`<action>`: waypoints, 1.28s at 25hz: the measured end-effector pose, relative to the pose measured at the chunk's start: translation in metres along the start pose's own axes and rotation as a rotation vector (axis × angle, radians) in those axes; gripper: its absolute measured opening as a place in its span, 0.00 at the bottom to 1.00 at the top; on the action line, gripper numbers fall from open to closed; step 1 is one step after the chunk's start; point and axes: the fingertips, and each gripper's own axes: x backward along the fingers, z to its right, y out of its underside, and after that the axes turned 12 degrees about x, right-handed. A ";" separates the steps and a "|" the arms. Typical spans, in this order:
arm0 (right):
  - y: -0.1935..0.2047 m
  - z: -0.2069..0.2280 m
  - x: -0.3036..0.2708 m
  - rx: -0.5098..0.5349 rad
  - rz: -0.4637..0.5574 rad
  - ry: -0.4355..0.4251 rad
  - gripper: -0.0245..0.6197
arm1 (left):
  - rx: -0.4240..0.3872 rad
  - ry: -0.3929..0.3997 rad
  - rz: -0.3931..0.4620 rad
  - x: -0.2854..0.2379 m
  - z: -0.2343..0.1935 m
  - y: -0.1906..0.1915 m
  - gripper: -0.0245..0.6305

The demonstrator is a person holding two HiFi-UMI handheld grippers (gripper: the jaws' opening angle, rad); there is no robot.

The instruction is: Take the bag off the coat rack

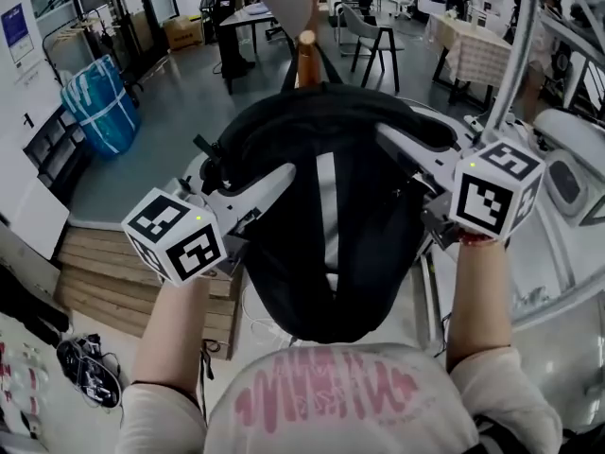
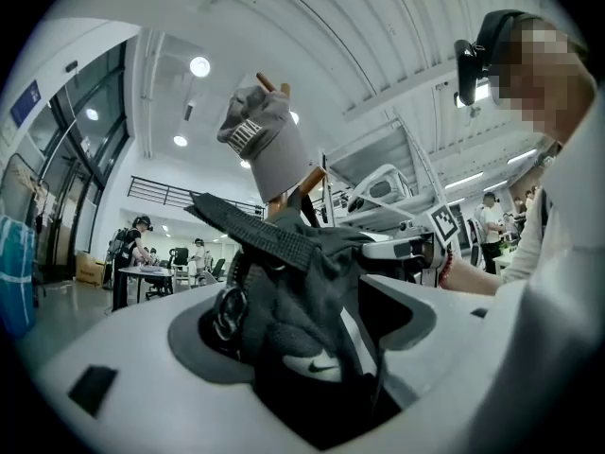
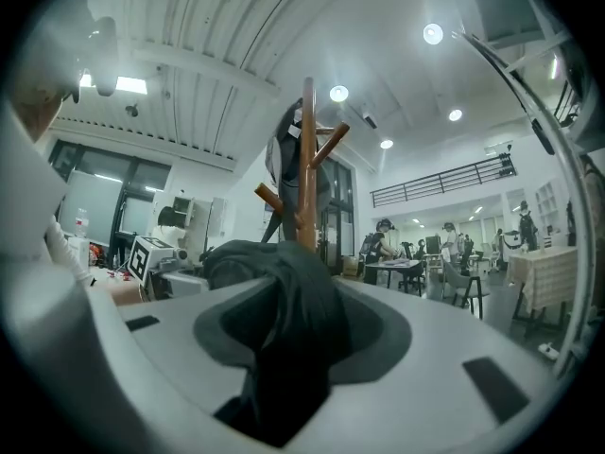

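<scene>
You have the bag raised between your two tools, right in front of the rack, and each side is taken for a different reason. Your right tool is half closed on a bunched fold of the bag's top, so dark cloth fills the gap between its jaws. That pinch seems to be what carries the weight. Your left tool stands as wide as it goes, with the bag's side, a metal ring and a webbing strap sitting between the jaws. The cloth looks loose there, not squeezed, so I take this side as cradling and steadying rather than gripping. The body of the bag sags below both tools toward your chest. A thin dark handle runs from the bag's top up to the rack's post, so I judge the bag is not yet free of its peg. The grey cap hangs on a higher peg just above the bag, which is reason to lift the handle up and toward you without brushing it. Before you pull, the wide left tool would want a real hold, or the bag may swing from that one pinch.
</scene>
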 end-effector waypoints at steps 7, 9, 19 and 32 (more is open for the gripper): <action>-0.003 -0.006 -0.006 0.019 0.000 0.025 0.30 | -0.003 -0.009 -0.005 0.006 -0.002 0.000 0.55; -0.005 -0.007 -0.005 0.020 0.000 0.029 0.30 | -0.003 -0.032 -0.001 0.008 -0.004 -0.002 0.48; -0.004 -0.008 -0.003 0.034 0.018 0.069 0.27 | 0.013 -0.098 0.041 0.013 -0.014 -0.003 0.31; -0.003 -0.001 -0.003 0.092 0.022 0.184 0.22 | 0.034 -0.088 0.077 0.011 -0.018 -0.001 0.26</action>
